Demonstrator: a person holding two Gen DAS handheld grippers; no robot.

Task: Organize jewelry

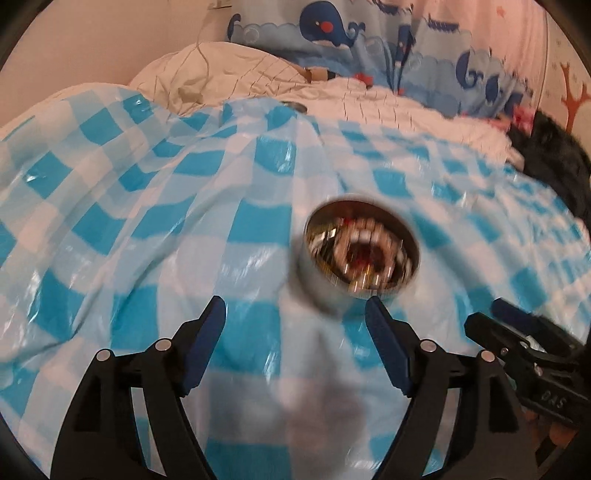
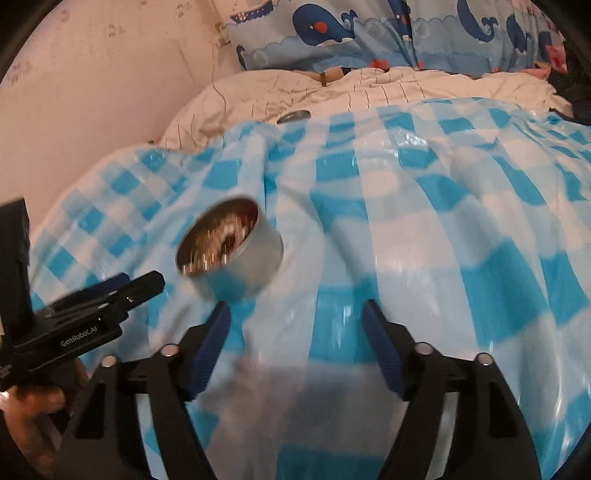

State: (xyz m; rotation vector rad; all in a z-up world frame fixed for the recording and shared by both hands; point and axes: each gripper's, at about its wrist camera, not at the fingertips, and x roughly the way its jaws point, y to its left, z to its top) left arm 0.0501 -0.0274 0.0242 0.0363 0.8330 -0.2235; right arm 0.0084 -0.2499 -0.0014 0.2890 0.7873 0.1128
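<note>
A round silver tin (image 1: 360,254) full of jewelry sits on the blue-and-white checked cloth (image 1: 147,229). Inside I make out white beads, gold pieces and something red, all blurred. My left gripper (image 1: 295,314) is open and empty, just in front of the tin. In the right wrist view the tin (image 2: 231,245) lies ahead and to the left of my right gripper (image 2: 295,317), which is open and empty. The right gripper shows in the left wrist view (image 1: 517,332), and the left gripper shows in the right wrist view (image 2: 110,291).
A round tin lid (image 1: 293,107) lies at the far edge of the checked cloth, also in the right wrist view (image 2: 293,116). Behind are a white quilt (image 1: 229,77), whale-print bedding (image 1: 332,29) and a dark object (image 1: 550,158) at right. A wall (image 2: 92,92) stands left.
</note>
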